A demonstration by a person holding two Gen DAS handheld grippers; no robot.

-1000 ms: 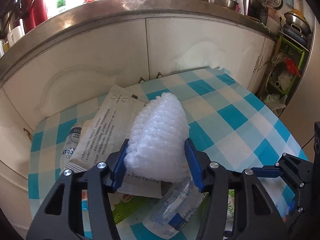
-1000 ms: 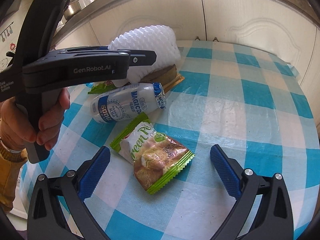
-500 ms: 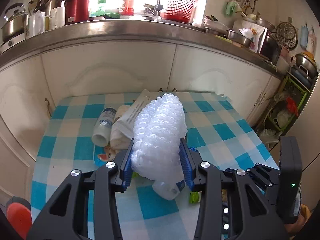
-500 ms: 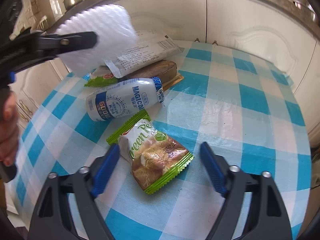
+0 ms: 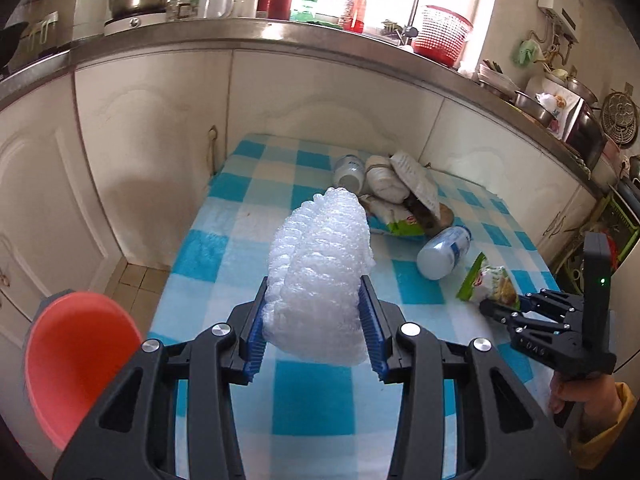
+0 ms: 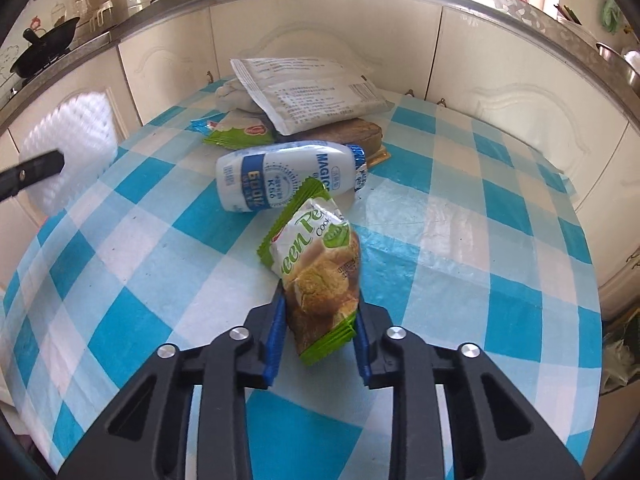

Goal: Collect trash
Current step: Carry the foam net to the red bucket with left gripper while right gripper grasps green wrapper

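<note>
1. The left gripper is pinching a white foam fruit net between its blue pads, low in the centre of the left wrist view, lifted clear above the checked tablecloth.
2. The right gripper is closing narrowly on a green cookie packet, which is standing up out of the jaws at the centre of the right wrist view.
3. A red bin is showing at the lower left of the left wrist view, beside the table; nothing visible is lying in it, though most of its inside is hidden.
4. By my reading the task is in its early part: two pieces are in hand, none shown deposited.
5. Still lying on the table at the upper centre of the right wrist view are a white drink bottle, a printed white pouch, a second green wrapper and a brown slab; a second small bottle is visible in the left wrist view.
6. Compared with half a second ago, the right fingers have gone from wide open around the packet to gripping it.
7. The left gripper has swung away from the pile, bringing the bin into view.
</note>
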